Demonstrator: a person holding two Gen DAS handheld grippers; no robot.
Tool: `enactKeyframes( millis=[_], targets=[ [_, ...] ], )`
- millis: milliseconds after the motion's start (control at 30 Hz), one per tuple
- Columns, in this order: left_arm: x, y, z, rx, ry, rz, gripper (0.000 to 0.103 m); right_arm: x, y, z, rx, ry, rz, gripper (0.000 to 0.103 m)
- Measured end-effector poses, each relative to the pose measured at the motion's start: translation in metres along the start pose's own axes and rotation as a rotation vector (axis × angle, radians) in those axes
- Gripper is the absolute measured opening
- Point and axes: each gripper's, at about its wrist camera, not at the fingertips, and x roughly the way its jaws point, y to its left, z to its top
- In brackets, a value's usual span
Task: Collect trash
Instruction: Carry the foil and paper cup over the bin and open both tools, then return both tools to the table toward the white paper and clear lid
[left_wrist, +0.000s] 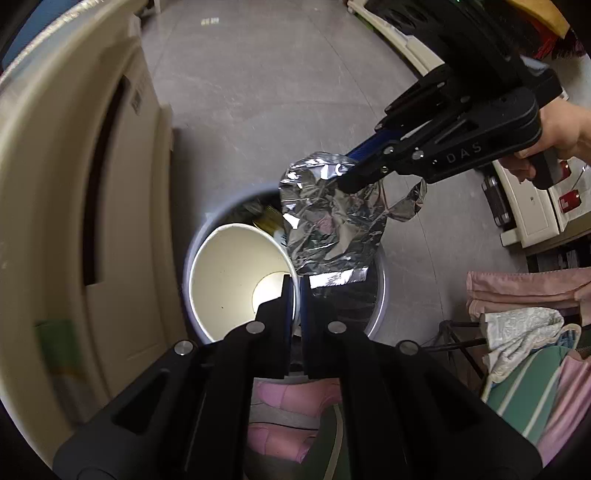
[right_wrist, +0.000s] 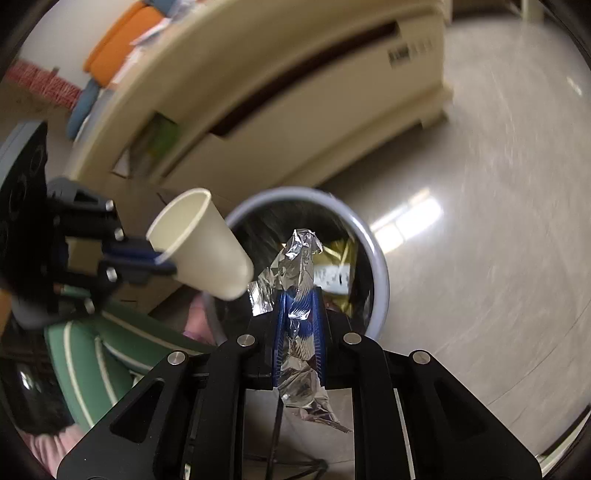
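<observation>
I have both pieces of trash over the bin (left_wrist: 380, 295), whose round mouth sits in the middle of each view on the grey floor (left_wrist: 258, 92). My left gripper (left_wrist: 294, 291) is pinched narrow on the rim of a paper cup (left_wrist: 236, 280); in the left wrist view one finger is inside the wall and one outside, and the cup's open mouth faces the camera at lower centre. From the right wrist view the same cup (right_wrist: 201, 245) hangs tilted at centre left, its base pointing toward the bin opening (right_wrist: 380, 280) but overlapping the near rim rather than clearly inside it.

My right gripper (right_wrist: 299, 306) is closed on a crumpled sheet of foil (right_wrist: 299, 258), the blue fingers (right_wrist: 319, 332) squeezing its middle, with loose ends sticking out above and below. In the left wrist view the foil (left_wrist: 332, 225) hangs just right of centre, covering the far right part of the bin mouth.

What worries me:
- The cup sits near the bin's edge, so letting go now could bounce it off the rim onto the floor.
- The foil is wide and light; I judge it could catch on the rim or drift, and a creased fold may cling to the ribbed pads when I open.
- Cup and foil are close together, so dropping both at once might knock one aside.
- The beige cabinet (right_wrist: 295, 92) stands just beside the bin, limiting room to swing left.
</observation>
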Motion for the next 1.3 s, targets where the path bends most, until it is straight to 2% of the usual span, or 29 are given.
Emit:
enactKeyframes(
  millis=[100, 133, 167, 200, 233, 300, 400, 500, 567, 633, 700, 800, 833, 867, 900, 1000, 1033, 1133, 1300],
  targets=[
    [0.028, -0.006, -0.001, 0.025, 0.063, 0.007, 0.004, 0.021, -0.015, -0.006, 0.022, 0.045, 0.007, 0.021],
    [0.035, -0.009, 0.000, 0.041, 0.084, 0.018, 0.017, 0.026, -0.017, -0.006, 0.027, 0.062, 0.005, 0.040],
    [0.039, -0.010, -0.001, 0.054, 0.100, 0.017, 0.024, 0.029, -0.018, -0.007, 0.022, 0.068, -0.004, 0.047],
    [0.040, -0.011, -0.001, 0.060, 0.097, 0.013, 0.037, 0.029, -0.018, -0.007, 0.006, 0.061, -0.016, 0.058],
    [0.039, -0.010, -0.001, 0.058, 0.087, 0.013, 0.042, 0.028, -0.019, -0.007, 0.003, 0.053, -0.017, 0.062],
    [0.035, -0.003, -0.001, 0.034, 0.071, 0.010, 0.053, 0.025, -0.022, -0.007, 0.012, 0.046, -0.006, 0.062],
    [0.025, 0.006, 0.001, 0.017, 0.046, 0.002, 0.055, 0.016, -0.027, -0.003, 0.022, 0.023, 0.014, 0.064],
    [-0.002, 0.011, 0.007, 0.011, -0.019, -0.008, 0.057, -0.001, -0.025, 0.000, 0.012, -0.013, 0.032, 0.064],
    [-0.034, 0.016, 0.010, -0.001, -0.086, -0.028, 0.059, -0.021, -0.019, 0.007, -0.015, -0.065, 0.035, 0.065],
    [-0.077, 0.022, 0.011, -0.011, -0.182, -0.033, 0.070, -0.046, -0.008, 0.017, -0.055, -0.123, 0.039, 0.068],
    [-0.122, 0.034, 0.005, -0.014, -0.274, 0.004, 0.076, -0.072, 0.006, 0.031, -0.104, -0.194, 0.057, 0.072],
    [-0.181, 0.066, -0.009, -0.041, -0.358, 0.122, 0.078, -0.111, 0.038, 0.061, -0.199, -0.296, 0.065, 0.081],
    [-0.197, 0.081, -0.014, -0.067, -0.377, 0.158, 0.080, -0.122, 0.051, 0.074, -0.230, -0.320, 0.073, 0.081],
    [-0.214, 0.099, -0.022, -0.103, -0.392, 0.202, 0.087, -0.130, 0.064, 0.089, -0.255, -0.335, 0.085, 0.082],
    [-0.228, 0.115, -0.029, -0.138, -0.407, 0.245, 0.090, -0.135, 0.077, 0.104, -0.277, -0.350, 0.097, 0.082],
    [-0.264, 0.170, -0.059, -0.267, -0.454, 0.342, 0.092, -0.140, 0.114, 0.150, -0.326, -0.366, 0.138, 0.082],
    [-0.272, 0.185, -0.067, -0.298, -0.463, 0.361, 0.095, -0.137, 0.127, 0.169, -0.338, -0.361, 0.155, 0.082],
    [-0.280, 0.228, -0.093, -0.370, -0.452, 0.420, 0.096, -0.120, 0.156, 0.222, -0.353, -0.333, 0.191, 0.082],
    [-0.270, 0.295, -0.124, -0.448, -0.400, 0.419, 0.096, -0.077, 0.194, 0.315, -0.316, -0.300, 0.216, 0.082]
  ],
)
